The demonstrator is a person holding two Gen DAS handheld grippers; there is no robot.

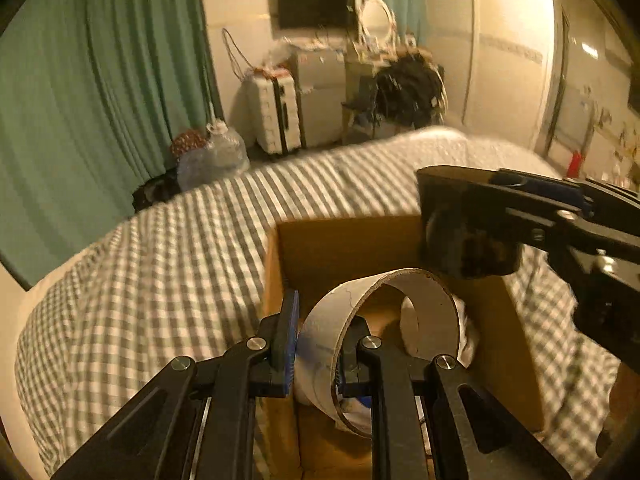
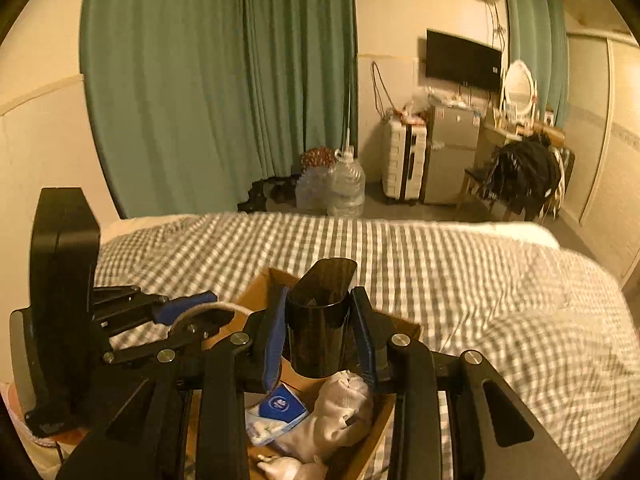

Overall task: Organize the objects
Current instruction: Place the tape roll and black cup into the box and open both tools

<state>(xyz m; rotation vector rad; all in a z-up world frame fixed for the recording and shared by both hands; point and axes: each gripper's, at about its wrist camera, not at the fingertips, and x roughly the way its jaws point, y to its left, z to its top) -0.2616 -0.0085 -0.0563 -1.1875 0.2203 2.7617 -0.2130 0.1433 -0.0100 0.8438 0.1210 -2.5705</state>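
Observation:
My left gripper (image 1: 320, 354) is shut on the wall of a white cardboard ring (image 1: 424, 308), held just over an open cardboard box (image 1: 340, 240) on the checked bed. In the right wrist view the same left gripper (image 2: 198, 312) and the ring (image 2: 208, 307) show at the left. My right gripper (image 2: 320, 344) is shut on a black plastic cup (image 2: 320, 320), upright above the box (image 2: 402, 330). From the left wrist view the cup (image 1: 468, 232) hangs over the box's far right corner in the right gripper (image 1: 532, 216). Inside the box lie a white cloth (image 2: 340, 408) and a blue-and-white packet (image 2: 282, 404).
The bed's grey checked cover (image 2: 460, 280) spreads around the box. Beyond the bed are a green curtain (image 2: 200, 80), large clear water bottles (image 2: 348, 188), a white suitcase (image 2: 404, 164) and a chair piled with dark clothes (image 2: 524, 172).

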